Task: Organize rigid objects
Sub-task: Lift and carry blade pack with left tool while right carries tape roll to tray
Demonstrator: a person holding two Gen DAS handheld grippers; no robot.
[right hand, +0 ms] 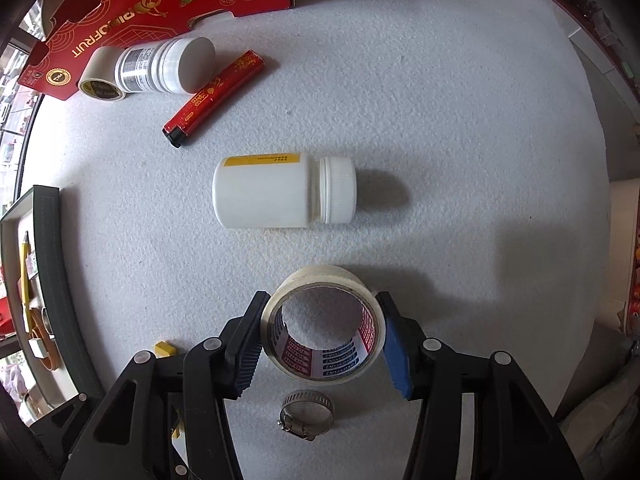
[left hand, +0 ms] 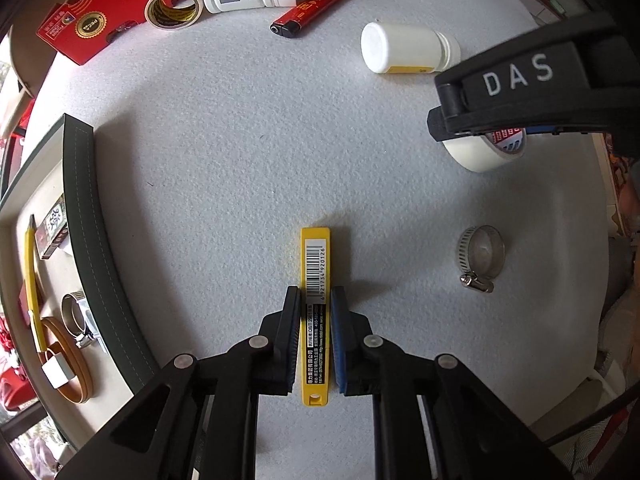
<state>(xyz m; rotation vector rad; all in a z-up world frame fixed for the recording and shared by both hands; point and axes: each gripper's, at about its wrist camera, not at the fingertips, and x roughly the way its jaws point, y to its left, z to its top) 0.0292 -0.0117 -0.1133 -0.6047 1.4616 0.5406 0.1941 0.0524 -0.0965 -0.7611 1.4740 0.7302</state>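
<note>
At the far left stands the tray [left hand: 80, 200] with a dark rim. It already holds a pencil [left hand: 30, 280], an orange cable [left hand: 68, 364] and 1 hose clamp [left hand: 74, 312]. Next, the left gripper [left hand: 315, 332] points down and pinches the yellow blade case [left hand: 315, 264] across its narrow sides. The pads sit on the lower half of the case, so the long free end can swing or slip if the hand turns quickly toward the tray.

More to the right, a white bottle [right hand: 280, 190] lies on its side on the grey mat [right hand: 440, 120], with a red lighter [right hand: 214, 98] behind it. The right gripper [right hand: 322, 334] grips the tape roll [right hand: 320, 324] from outside, 1 pad on each side. The roll is round and smooth, so it may rotate or drop out. A second hose clamp [right hand: 306, 414] lies on the mat just below the roll, and it can be knocked if the gripper comes down again.
</note>
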